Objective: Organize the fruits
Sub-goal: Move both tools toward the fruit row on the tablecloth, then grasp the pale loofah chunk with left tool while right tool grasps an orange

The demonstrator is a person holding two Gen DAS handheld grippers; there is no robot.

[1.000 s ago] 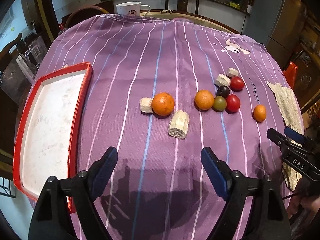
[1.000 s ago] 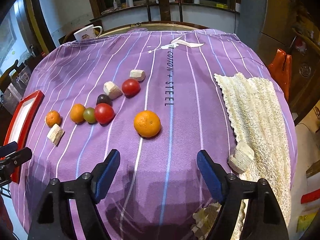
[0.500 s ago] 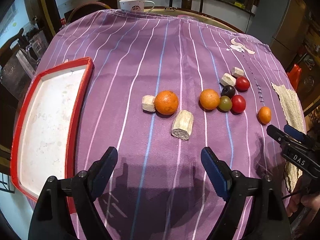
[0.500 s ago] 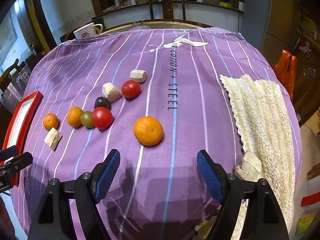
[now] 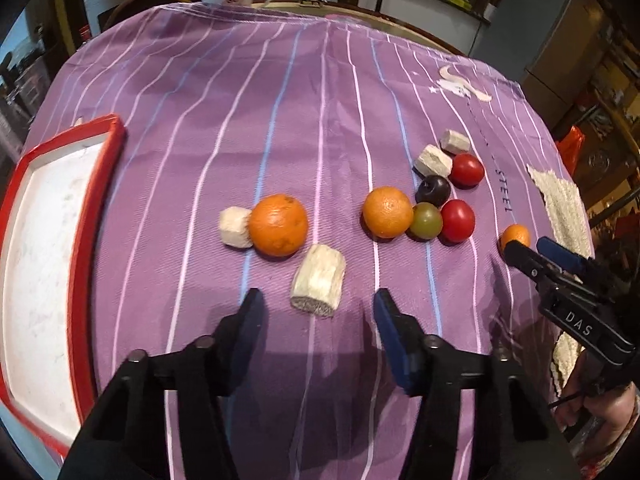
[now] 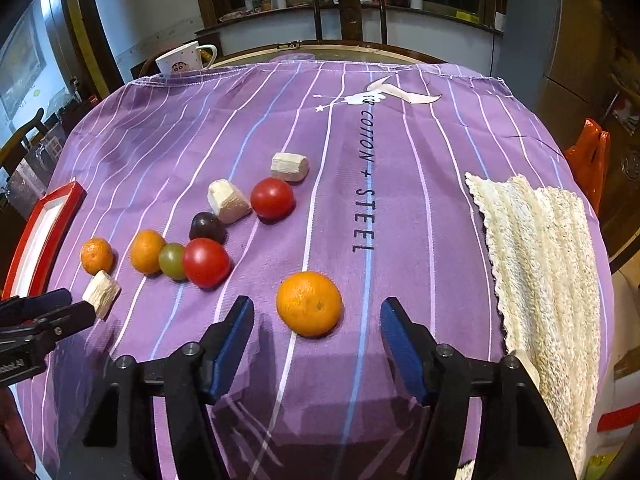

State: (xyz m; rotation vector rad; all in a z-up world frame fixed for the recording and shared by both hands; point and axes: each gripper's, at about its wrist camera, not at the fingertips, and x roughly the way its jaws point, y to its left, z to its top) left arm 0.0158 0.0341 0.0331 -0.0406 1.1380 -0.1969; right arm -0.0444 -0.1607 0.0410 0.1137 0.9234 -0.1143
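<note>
Left tool (image 5: 318, 306) wide open, empty, pale cut chunk (image 5: 318, 280) lengthwise just ahead. Right tool (image 6: 316, 334) wide open, empty, orange (image 6: 309, 304) between its tips.

Matt woven purple tablecloth (image 6: 400, 280), rough knitted cream cloth (image 6: 540, 248), glossy smooth tomatoes (image 6: 272, 198), dimpled oranges (image 6: 309, 304)

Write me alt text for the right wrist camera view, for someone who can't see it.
An open right gripper hovers just short of an orange on a purple striped tablecloth. To the left lie two tomatoes, a dark plum, a green fruit, two more oranges and pale chunks; a red-rimmed tray sits at far left, a cream knitted cloth right.
</note>
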